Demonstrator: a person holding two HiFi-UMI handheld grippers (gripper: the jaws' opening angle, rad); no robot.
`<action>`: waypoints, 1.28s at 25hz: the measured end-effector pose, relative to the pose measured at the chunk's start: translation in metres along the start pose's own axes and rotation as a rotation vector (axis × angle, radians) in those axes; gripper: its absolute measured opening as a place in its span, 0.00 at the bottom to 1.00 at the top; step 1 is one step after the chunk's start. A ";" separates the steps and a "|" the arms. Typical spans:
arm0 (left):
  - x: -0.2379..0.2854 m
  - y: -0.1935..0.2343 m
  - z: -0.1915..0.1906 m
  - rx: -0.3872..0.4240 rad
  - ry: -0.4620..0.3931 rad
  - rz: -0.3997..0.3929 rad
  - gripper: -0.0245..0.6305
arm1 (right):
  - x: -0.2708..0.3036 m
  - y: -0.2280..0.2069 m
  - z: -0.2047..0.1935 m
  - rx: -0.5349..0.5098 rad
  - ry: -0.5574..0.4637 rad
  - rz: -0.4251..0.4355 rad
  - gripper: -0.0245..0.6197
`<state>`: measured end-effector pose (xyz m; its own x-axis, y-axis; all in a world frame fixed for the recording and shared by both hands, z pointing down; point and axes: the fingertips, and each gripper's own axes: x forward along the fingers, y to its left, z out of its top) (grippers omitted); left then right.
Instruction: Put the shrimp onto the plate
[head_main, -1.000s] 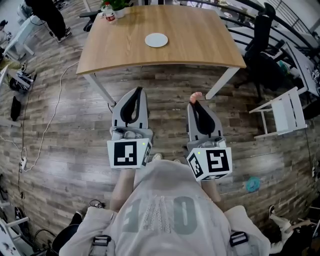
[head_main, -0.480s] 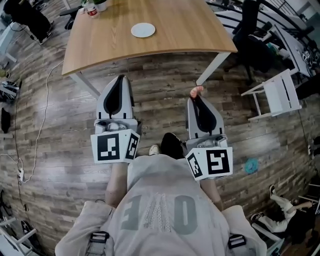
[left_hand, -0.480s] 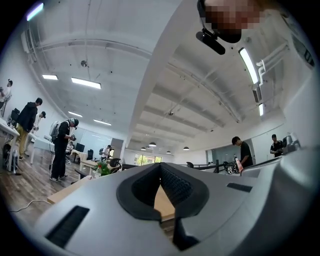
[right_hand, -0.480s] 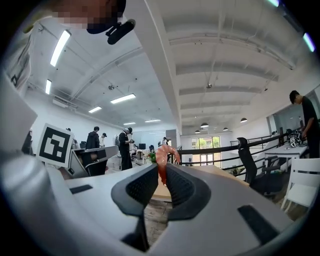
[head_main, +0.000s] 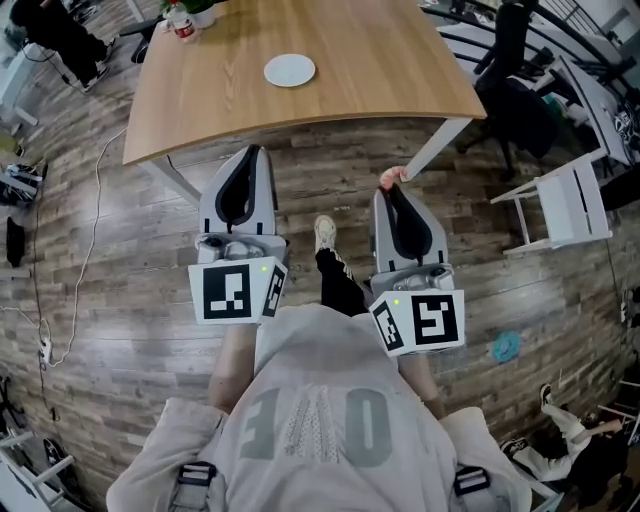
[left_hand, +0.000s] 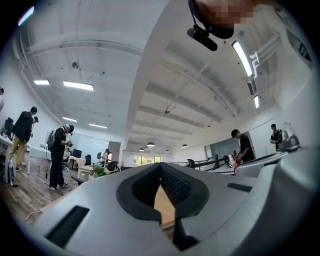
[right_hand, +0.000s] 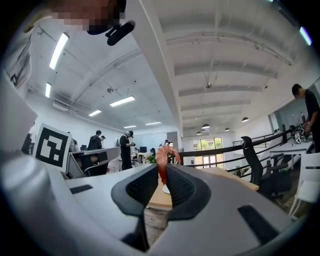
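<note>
The shrimp (head_main: 393, 177) is off the bench (head_main: 380, 60) altogether. It is pinched at the tip of the right claw (head_main: 391, 190), out over the wooden floor (head_main: 120, 270) and short of the bench's near edge, close to the near right corner. In the right gripper view the two dark pads press on the lower part of the pink body (right_hand: 164, 157), and the curled upper part stands free above them. Gripping it low and holding it upright probably keeps it from slipping during the carry.

The left claw (head_main: 251, 155) has nothing in it. Its tips are pressed together, and only a sliver of bench top shows through the gap behind them in the left gripper view (left_hand: 160, 167). It is held level beside the other claw, apparently just riding along.

The white plate (head_main: 290, 70) sits on the bench well back from the near edge, about midway between the left and right edges, and it is bare. It lies far from the shrimp, so I judge this to be the carrying stage. The right claw has to reach well in over the bench before it can let go.
</note>
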<state>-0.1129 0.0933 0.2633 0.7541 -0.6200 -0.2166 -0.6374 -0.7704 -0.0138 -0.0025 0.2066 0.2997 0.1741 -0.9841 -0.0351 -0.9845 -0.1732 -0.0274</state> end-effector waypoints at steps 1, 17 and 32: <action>0.005 0.001 -0.001 0.007 0.000 0.005 0.05 | 0.009 -0.001 0.000 -0.001 -0.003 0.014 0.13; 0.171 0.081 -0.034 0.083 0.039 0.129 0.05 | 0.224 -0.065 -0.002 0.014 0.017 0.147 0.13; 0.321 0.154 -0.069 0.126 0.094 0.242 0.05 | 0.395 -0.124 -0.028 0.028 0.099 0.238 0.13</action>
<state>0.0418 -0.2340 0.2588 0.5850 -0.7994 -0.1369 -0.8110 -0.5773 -0.0947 0.1879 -0.1614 0.3173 -0.0666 -0.9963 0.0536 -0.9963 0.0635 -0.0580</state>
